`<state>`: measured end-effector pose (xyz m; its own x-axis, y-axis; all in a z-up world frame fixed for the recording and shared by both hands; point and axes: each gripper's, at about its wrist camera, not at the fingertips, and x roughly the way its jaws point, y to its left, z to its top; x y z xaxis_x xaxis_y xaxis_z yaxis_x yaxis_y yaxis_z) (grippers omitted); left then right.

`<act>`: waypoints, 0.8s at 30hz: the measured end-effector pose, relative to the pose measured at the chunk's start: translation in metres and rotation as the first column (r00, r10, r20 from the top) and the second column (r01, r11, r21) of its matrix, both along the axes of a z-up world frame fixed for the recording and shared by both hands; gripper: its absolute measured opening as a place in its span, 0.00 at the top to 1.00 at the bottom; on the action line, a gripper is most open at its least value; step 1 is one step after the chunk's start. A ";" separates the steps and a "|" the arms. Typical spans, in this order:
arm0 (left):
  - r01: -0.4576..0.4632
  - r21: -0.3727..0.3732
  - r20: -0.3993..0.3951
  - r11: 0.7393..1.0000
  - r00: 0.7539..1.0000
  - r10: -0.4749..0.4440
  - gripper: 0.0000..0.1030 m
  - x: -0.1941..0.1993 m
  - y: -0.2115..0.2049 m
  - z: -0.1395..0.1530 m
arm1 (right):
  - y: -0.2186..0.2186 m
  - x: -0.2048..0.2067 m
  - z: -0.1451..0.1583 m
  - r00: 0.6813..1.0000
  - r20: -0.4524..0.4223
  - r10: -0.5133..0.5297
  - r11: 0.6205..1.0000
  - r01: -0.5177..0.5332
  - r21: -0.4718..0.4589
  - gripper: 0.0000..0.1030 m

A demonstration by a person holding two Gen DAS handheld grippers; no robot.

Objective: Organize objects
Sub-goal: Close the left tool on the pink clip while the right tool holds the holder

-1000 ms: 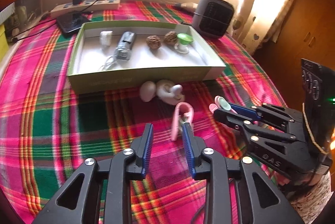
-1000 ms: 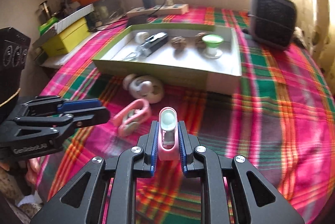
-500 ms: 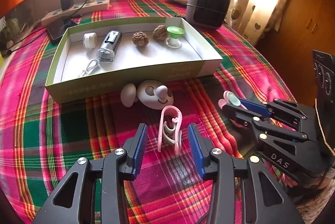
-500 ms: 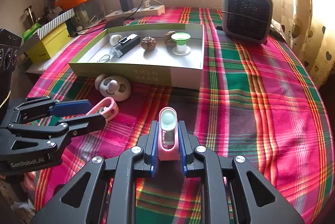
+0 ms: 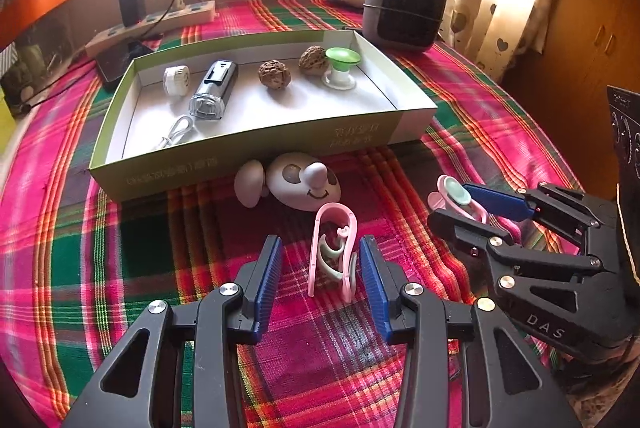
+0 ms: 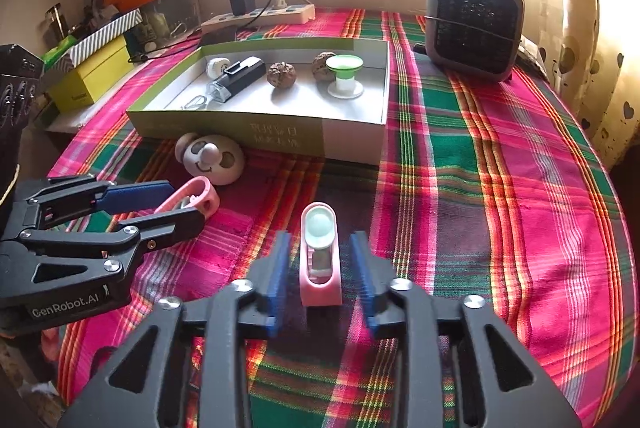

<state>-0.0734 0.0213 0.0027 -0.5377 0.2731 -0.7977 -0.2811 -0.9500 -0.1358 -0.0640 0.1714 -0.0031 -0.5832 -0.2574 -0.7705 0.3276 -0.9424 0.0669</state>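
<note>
My left gripper is open, its jaws on either side of a pink loop-shaped clip lying on the plaid cloth, with gaps both sides. My right gripper is open around a pink holder with a pale green round top, which rests on the cloth untouched. The right gripper also shows in the left wrist view, and the left gripper in the right wrist view. A green-walled box behind holds a white round piece, a black and clear device, a cable, two walnuts and a green-topped stand.
A white smiling-face gadget lies against the box's front wall. A grey heater stands at the back right. A power strip with charger lies at the back left. Yellow and striped boxes sit off the left edge.
My right gripper has opened and let go of the pink holder, which now rests on the cloth. My left gripper has come forward so the pink clip lies between its open jaws.
</note>
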 end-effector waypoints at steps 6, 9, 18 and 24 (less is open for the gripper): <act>-0.010 -0.030 -0.014 1.000 1.000 0.009 0.67 0.002 0.003 0.000 | 0.000 0.000 -0.001 1.000 0.001 -0.004 1.000 0.004 0.013 0.62; -0.024 -0.039 -0.019 0.999 1.000 0.023 0.72 0.002 0.002 -0.001 | 0.000 0.000 -0.001 1.000 0.000 -0.006 1.000 0.006 0.019 0.62; -0.035 -0.044 -0.018 0.998 0.999 0.034 0.79 0.001 0.000 0.000 | 0.001 0.000 0.000 1.000 0.001 -0.008 1.000 0.008 0.015 0.63; -0.034 -0.043 -0.016 0.999 0.999 0.033 0.79 0.001 -0.001 0.000 | -0.001 0.000 0.000 1.000 -0.004 -0.006 1.000 0.006 0.029 0.76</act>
<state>-0.0728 0.0200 0.0028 -0.5580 0.2202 -0.8001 -0.2507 -0.9638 -0.0904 -0.0635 0.1706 -0.0033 -0.5874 -0.2315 -0.7755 0.3225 -0.9458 0.0381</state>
